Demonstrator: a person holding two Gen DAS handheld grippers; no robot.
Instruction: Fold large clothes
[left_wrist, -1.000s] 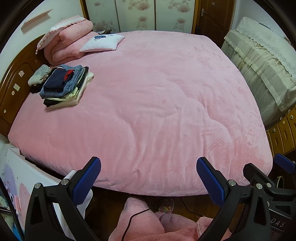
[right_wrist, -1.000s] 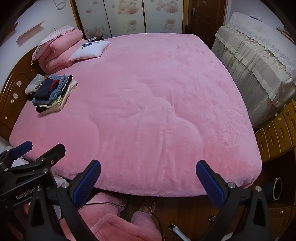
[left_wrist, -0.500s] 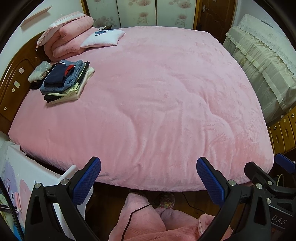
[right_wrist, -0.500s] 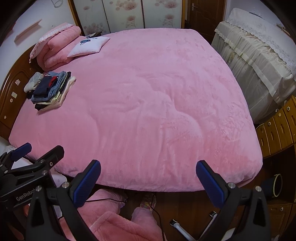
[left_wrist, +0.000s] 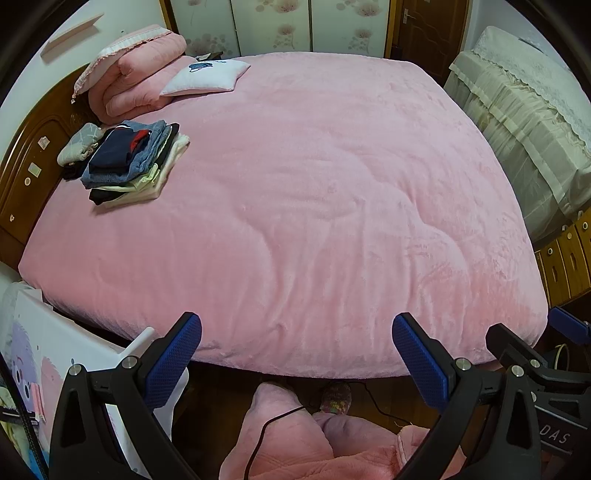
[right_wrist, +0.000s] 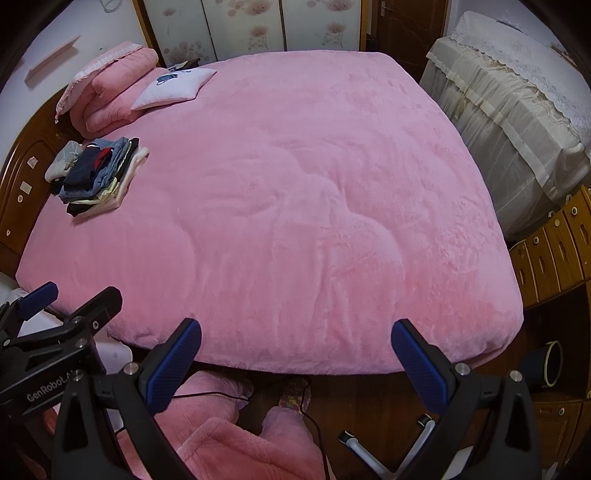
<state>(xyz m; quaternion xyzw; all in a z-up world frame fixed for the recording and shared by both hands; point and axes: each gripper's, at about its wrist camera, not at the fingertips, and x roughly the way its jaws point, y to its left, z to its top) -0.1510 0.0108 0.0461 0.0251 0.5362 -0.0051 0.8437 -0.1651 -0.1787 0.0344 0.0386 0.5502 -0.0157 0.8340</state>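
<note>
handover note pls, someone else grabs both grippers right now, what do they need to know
Left gripper: open, holding nothing, above the near edge of the bed.
Right gripper: open, holding nothing, beside the left one at the same edge.
Clothes: a folded stack lies at the far left of the bed by the headboard, a small grey bundle next to it.
Done: that stack looks finished.
Left: no unfolded garment shows on the bed. Nothing in view says where the next piece is, so find one before going on.
</note>
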